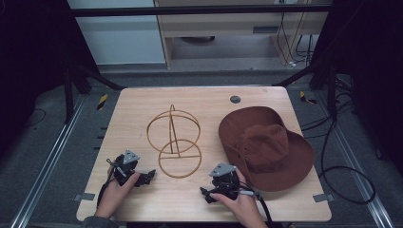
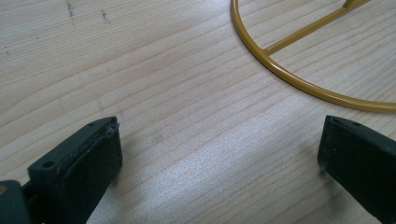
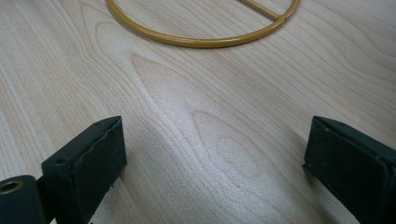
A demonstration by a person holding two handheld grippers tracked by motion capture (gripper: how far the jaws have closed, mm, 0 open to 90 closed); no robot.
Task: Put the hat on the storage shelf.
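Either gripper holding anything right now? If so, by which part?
Nothing is held. The left gripper and right gripper both stand open over bare wooden table, near the gold wire hat stand. The brown felt wide-brimmed hat lies untouched.

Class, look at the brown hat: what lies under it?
The brown hat rests on the wooden table, its brim past the right edge. Whatever sits beneath the crown is covered.

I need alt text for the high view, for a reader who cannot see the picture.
A person's hands hold the left gripper and the right gripper, both open, low over a wooden table. Between and beyond them stands a gold wire hat stand, and a brown brimmed hat lies to its right.
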